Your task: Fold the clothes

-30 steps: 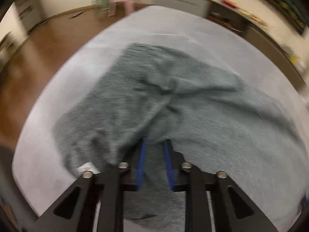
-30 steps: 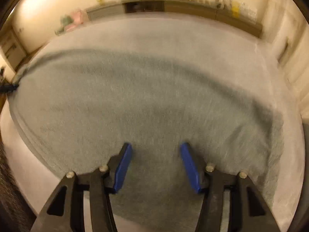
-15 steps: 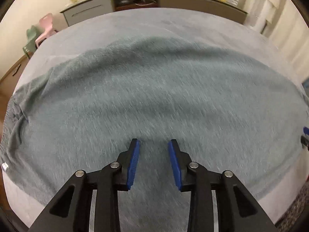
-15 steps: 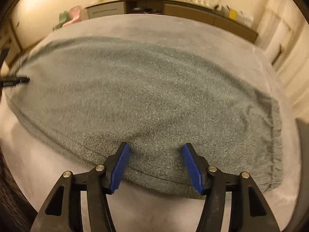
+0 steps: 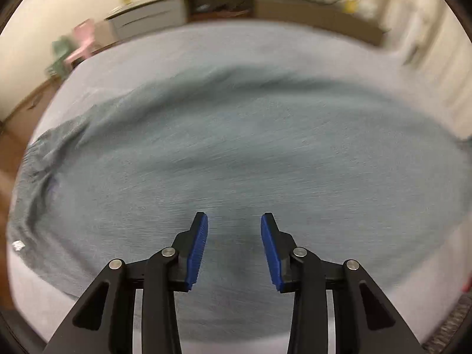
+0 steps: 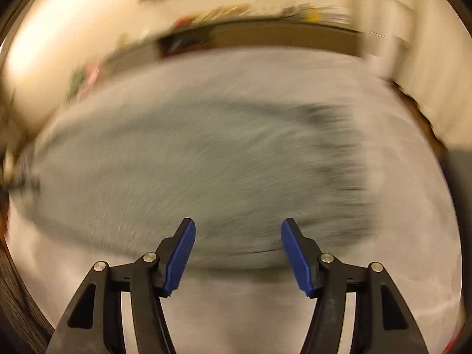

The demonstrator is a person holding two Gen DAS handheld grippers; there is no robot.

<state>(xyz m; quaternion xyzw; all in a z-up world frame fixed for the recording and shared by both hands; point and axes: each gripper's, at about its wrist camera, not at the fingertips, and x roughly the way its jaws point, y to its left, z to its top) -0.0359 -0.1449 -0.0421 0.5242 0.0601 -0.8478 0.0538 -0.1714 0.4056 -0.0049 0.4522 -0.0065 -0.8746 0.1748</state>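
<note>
Regrasping is the step in hand, as I read it: both grippers hang above the grey garment (image 5: 250, 147) with nothing between the pads. Left gripper (image 5: 234, 247) has its jaws apart and opening wider; only flat cloth shows in the gap, no pinch. Right gripper (image 6: 238, 253) is spread wider, also opening, with the near hem (image 6: 250, 253) crossing the gap below the pads and bare cover in front of it. Garment lies spread across the pale bed cover (image 5: 206, 47), mostly flat; the left end is rumpled, with a fold ridge near the white tag (image 5: 18, 245) at the left edge. In the right wrist view the right end of the cloth (image 6: 348, 162) stops short of the bed edge, cover showing beyond it. Both views are motion-blurred, so seam and sleeve detail is unreadable and I cannot tell what kind of garment it is. To do this well: let both hands settle before closing, otherwise the pads will likely grab a single layer or miss the edge. Right side should come down on the near hem, pads straddling it, and bite all layers. Left side should probably shift toward the rumpled end and take an edge, not mid-panel. Lift both together to keep the fold line straight.
</note>
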